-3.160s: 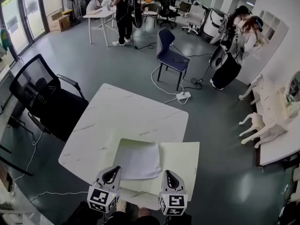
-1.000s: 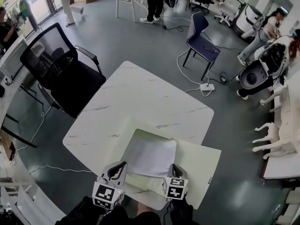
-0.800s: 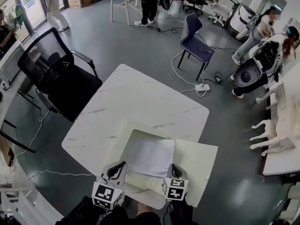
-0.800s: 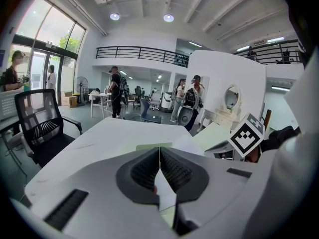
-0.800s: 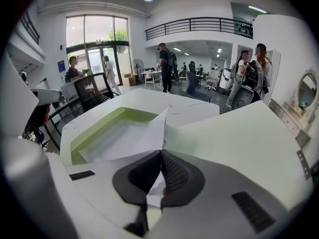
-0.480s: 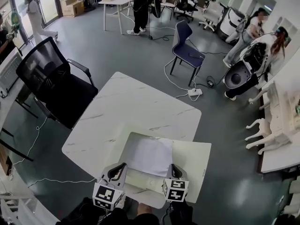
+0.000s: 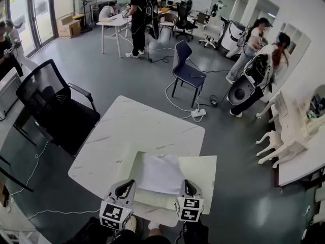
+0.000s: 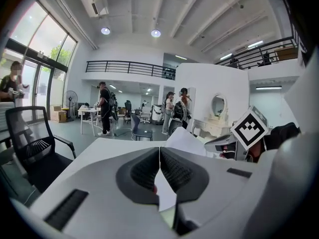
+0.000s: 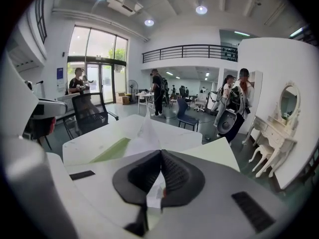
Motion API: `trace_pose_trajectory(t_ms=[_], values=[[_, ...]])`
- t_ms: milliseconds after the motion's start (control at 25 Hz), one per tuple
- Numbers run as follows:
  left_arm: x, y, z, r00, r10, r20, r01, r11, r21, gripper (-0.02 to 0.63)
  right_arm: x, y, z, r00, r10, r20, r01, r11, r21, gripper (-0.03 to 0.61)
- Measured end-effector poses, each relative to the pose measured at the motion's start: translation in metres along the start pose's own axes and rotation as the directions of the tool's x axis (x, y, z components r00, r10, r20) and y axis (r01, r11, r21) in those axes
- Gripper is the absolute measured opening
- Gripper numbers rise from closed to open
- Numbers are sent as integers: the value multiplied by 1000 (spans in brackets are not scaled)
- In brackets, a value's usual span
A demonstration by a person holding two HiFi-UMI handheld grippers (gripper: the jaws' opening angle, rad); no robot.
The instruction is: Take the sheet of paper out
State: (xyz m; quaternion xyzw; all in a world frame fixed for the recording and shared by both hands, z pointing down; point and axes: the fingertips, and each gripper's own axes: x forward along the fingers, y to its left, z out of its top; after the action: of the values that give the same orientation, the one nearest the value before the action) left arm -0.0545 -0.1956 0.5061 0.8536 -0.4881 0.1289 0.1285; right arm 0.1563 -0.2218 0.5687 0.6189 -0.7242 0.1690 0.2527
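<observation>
A white sheet of paper [image 7: 160,172] hangs over an open pale green folder [image 7: 202,173] on the white marble table [image 7: 127,131]. My left gripper [image 7: 123,189] is shut on the sheet's near left corner and my right gripper [image 7: 187,187] is shut on its near right corner. In the left gripper view the closed left gripper [image 8: 159,156] pinches the paper [image 8: 185,141], which rises beyond it toward the right gripper [image 8: 232,142]. In the right gripper view the right gripper [image 9: 160,156] is also closed on the sheet [image 9: 144,132], with the folder [image 9: 112,149] lying below.
A black office chair [image 7: 51,105] stands left of the table, and a blue chair [image 7: 185,65] beyond it. A power strip [image 7: 198,113] with cables lies on the floor. White furniture [image 7: 289,131] lines the right side. Several people stand farther back.
Both grippers have risen with the sheet, so its near edge stands higher off the folder. The head view has tilted up toward the room.
</observation>
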Motion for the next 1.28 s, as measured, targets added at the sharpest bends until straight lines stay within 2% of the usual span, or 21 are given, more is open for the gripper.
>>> trace_pose_trajectory(t_ms=[240, 520, 960, 1280], values=[[-26, -21, 27, 998, -39, 58, 37, 999, 37, 25, -58, -7, 22, 994, -57, 94, 54, 998, 33, 17], [-55, -45, 46, 988, -117, 105, 108, 991, 85, 25, -126, -7, 32, 975, -132, 181, 122, 990, 66, 17], [-91, -67, 34, 969, -225, 98, 210, 967, 142, 25, -206, 5, 8, 937, -253, 241, 225, 965, 136, 17], [-107, -68, 21, 959, -269, 86, 253, 954, 159, 25, -229, 25, -8, 926, -287, 246, 253, 954, 158, 17]])
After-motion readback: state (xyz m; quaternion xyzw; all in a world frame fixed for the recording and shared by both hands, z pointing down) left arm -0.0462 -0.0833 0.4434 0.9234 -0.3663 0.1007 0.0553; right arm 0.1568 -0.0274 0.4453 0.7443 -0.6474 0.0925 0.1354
